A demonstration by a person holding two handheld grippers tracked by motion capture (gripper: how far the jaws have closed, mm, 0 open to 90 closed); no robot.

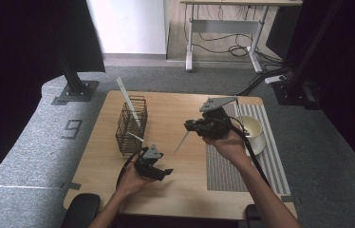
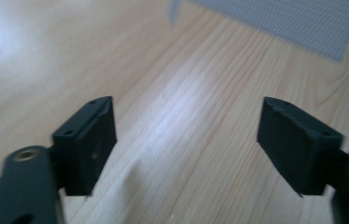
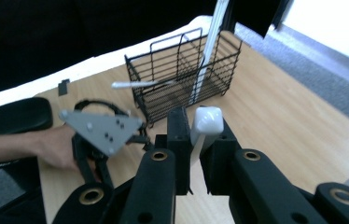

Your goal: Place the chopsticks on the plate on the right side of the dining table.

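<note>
Two grippers over a wooden table (image 1: 175, 185) on grey carpet (image 1: 19, 147): left (image 1: 166, 172) released, right (image 1: 188, 125) grasping a white utensil (image 3: 206, 122).

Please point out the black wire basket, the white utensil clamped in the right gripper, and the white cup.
Black wire basket (image 1: 129, 130): high view, front mesh wall.
White plastic utensil (image 3: 206, 122): right gripper view, broad end above the jaws.
White cup (image 1: 251, 129): high view, outer side wall.
</note>
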